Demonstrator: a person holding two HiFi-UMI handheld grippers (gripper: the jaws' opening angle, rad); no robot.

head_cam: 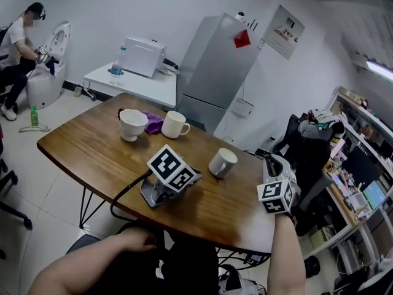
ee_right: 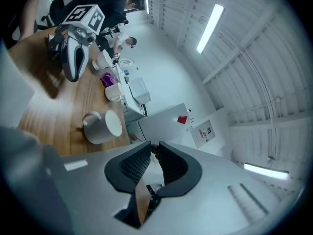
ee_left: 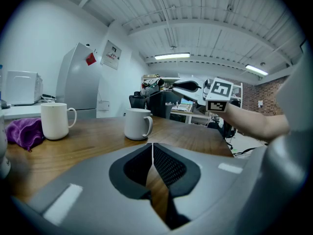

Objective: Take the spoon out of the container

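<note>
My right gripper is held up in the air past the table's right edge, right of the grey mug. In the right gripper view its jaws are closed on a thin brown spoon handle, and the grey mug stands on the table below with nothing sticking out of it. My left gripper lies on the wooden table with no hand on it. In the left gripper view its pads meet with nothing between them, and they face the grey mug.
A white cup, a purple cloth and a white mug stand at the table's far side. A cable runs from the left gripper off the near edge. A grey fridge and a person by a white machine are behind.
</note>
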